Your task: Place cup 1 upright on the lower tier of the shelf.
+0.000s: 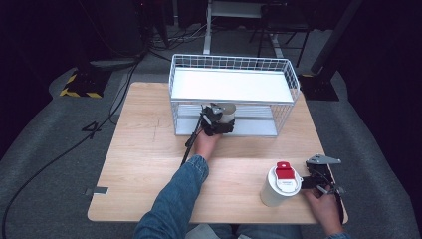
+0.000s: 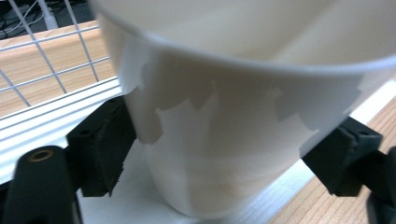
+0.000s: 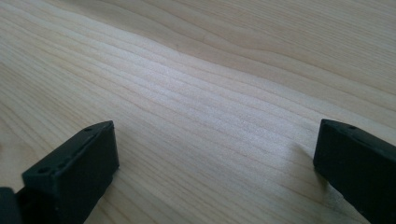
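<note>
A white paper cup [image 2: 233,140] stands upright on the lower shelf [image 1: 259,127] of a white wire rack [image 1: 229,62]. My left gripper [image 1: 221,123] reaches into the rack's front opening, and the cup [image 1: 228,110] sits between its jaws. Its black pads [image 2: 105,149] stand close beside the cup's walls without squeezing them, so the gripper [image 2: 219,154] is open. My right gripper [image 1: 313,180] rests near the table's front right corner. Its jaws are wide open over bare wood [image 3: 215,163], with nothing between them.
A white container with a red lid [image 1: 281,183] stands just left of my right gripper. The rack's upper shelf [image 1: 229,84] is a flat white tray with wire walls. A black cable [image 1: 189,144] trails from the left gripper along the wooden table [image 1: 149,164].
</note>
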A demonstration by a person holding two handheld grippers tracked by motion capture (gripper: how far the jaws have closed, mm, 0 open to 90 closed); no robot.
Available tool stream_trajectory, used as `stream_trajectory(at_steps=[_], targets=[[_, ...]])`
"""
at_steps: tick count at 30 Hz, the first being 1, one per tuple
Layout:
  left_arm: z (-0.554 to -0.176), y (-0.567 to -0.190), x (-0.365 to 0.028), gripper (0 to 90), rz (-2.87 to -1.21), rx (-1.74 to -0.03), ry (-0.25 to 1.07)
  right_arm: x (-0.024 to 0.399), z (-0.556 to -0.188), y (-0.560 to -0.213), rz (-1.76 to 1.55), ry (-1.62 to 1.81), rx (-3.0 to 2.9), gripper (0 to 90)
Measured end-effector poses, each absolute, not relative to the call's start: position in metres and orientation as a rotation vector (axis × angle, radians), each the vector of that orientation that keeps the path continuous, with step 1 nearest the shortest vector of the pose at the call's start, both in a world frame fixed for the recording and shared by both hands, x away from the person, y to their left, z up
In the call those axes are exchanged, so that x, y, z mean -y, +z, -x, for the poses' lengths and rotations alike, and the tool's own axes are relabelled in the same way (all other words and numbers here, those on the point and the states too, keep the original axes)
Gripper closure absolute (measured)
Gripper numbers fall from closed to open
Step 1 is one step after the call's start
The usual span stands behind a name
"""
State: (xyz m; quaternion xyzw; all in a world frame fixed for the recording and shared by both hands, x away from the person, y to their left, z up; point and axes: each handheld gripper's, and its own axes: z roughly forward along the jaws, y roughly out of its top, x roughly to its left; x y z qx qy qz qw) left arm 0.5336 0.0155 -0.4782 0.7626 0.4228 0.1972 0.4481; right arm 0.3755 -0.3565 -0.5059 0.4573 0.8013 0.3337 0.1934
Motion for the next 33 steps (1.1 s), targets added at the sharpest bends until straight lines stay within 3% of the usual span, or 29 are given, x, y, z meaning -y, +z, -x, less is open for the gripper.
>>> stream_trajectory(at_steps=[16, 33], targets=[[-0.510, -0.464, -0.023, 10.9, -1.865, -0.991, 0.479, 0.356, -0.375, -0.506, -1.283, 0.936, -2.248, 0.1], [-0.470, -0.436, -0.042, 13.2, -1.840, -0.956, 0.502, 0.356, -0.376, -0.506, -1.283, 0.936, -2.248, 0.1]])
